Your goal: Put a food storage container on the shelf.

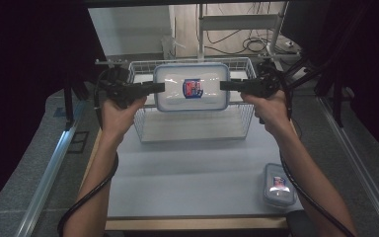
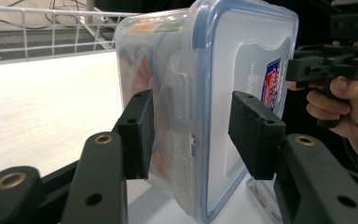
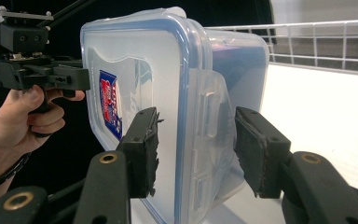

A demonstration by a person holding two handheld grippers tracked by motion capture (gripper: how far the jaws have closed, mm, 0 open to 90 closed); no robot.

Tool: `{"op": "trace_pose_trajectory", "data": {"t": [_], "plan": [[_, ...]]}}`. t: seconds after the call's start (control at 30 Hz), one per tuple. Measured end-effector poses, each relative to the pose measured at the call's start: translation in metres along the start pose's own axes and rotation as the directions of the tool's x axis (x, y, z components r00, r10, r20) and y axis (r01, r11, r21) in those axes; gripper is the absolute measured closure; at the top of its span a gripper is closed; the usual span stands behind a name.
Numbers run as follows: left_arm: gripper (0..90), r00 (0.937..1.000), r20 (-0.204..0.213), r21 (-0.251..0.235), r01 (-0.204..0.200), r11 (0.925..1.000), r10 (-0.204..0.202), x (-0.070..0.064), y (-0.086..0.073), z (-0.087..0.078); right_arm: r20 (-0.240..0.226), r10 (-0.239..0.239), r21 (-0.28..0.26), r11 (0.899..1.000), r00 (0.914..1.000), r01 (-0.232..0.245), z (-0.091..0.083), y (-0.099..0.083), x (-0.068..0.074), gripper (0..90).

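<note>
Hanging between two tools above a wire basket [image 1: 143, 129] at the far side of the bench [image 1: 187, 173], a clear plastic box [image 1: 191, 87] with a blue-rimmed lid and a red-and-blue label lies level, lid upward. The left tool [image 1: 159, 88] meets its left end; in the left gripper view one pad [image 2: 137, 133] presses the box wall, while the other pad [image 2: 256, 133] stands just off the lid, so a firm hold cannot be told. The right tool [image 1: 225, 85] meets the right end; its pads [image 3: 142, 149] straddle the latch flap with small gaps showing. A smaller lidded box [image 1: 279, 185] sits near the bench's front right corner.
</note>
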State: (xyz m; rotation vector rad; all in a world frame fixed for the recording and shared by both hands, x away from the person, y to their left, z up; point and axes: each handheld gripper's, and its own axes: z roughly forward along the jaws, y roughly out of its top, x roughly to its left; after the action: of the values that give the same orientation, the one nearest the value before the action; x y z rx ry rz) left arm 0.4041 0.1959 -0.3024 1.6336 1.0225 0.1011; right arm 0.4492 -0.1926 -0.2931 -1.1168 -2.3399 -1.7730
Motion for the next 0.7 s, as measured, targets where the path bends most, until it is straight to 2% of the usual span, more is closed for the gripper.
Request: {"op": "trace_pose_trajectory", "data": {"t": [0.33,0.57,0.7], "plan": [[51.5,0.9974,0.011,0.002,0.071,0.9974,-0.072,0.022,0.010,0.014,0.013,0.038,0.009,0.999,0.9992,-0.038,0.014,0.014,-0.017,50.9],[51.4,0.9964,-0.004,0.013,0.085,0.9963,-0.085,0.029,0.012,0.017,0.011,0.070,0.040,0.997,0.9975,-0.071,0.022,0.017,-0.025,50.9],[51.3,0.9960,-0.007,0.015,0.089,0.9959,-0.089,0.030,0.012,0.018,0.005,0.077,0.036,0.996,0.9970,-0.077,0.024,0.019,-0.027,50.9]]}}
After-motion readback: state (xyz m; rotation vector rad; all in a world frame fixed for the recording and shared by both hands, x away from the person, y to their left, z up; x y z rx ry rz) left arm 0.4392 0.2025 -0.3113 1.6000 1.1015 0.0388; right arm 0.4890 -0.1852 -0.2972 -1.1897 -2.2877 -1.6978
